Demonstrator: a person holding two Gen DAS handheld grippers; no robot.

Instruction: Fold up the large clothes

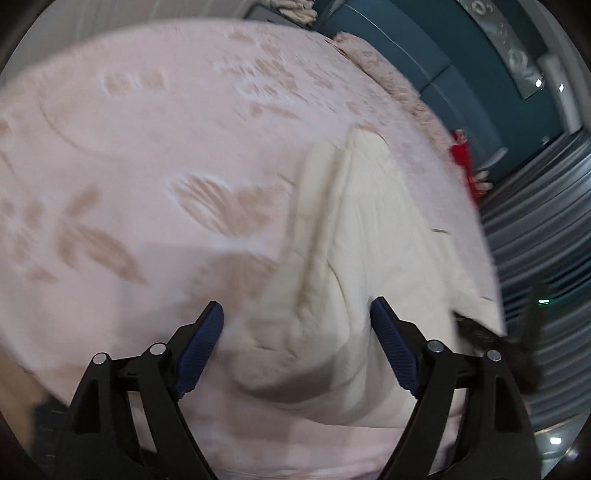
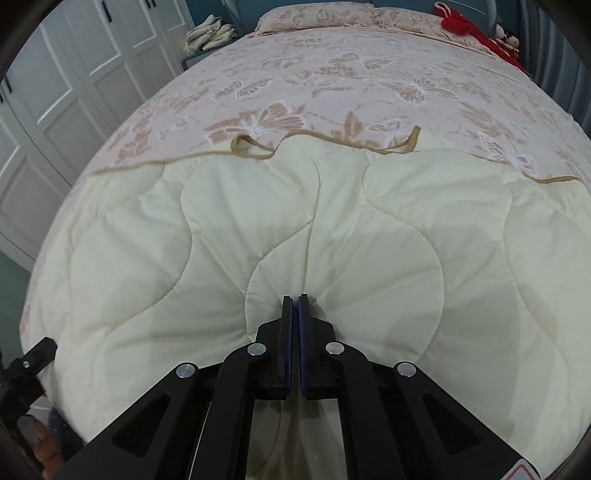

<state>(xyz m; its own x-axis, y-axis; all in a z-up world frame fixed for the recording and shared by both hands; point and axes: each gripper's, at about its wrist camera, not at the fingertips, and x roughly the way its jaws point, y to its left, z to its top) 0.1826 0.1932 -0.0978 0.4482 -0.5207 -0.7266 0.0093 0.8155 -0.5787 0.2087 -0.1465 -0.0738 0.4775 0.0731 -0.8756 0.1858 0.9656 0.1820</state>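
Note:
A cream quilted garment [image 2: 369, 229] with tan edging lies spread across the near end of a pink butterfly-patterned bedspread [image 2: 332, 74]. My right gripper [image 2: 294, 297] is shut, and the cream fabric puckers into folds that run out from its fingertips. In the left wrist view the same cream garment [image 1: 362, 229] is bunched and blurred on the bedspread [image 1: 147, 147]. My left gripper [image 1: 295, 306] hangs above a rumpled part of it, jaws wide open and its blue pads [image 1: 207, 339] clear of the cloth.
White wardrobe doors [image 2: 74, 74] stand left of the bed. A pillow [image 2: 314, 14], a red item [image 2: 458, 20] and a pile of pale cloth [image 2: 210, 35] sit at the far end. A teal headboard [image 1: 424, 55] and grey curtain [image 1: 535, 221] border the bed.

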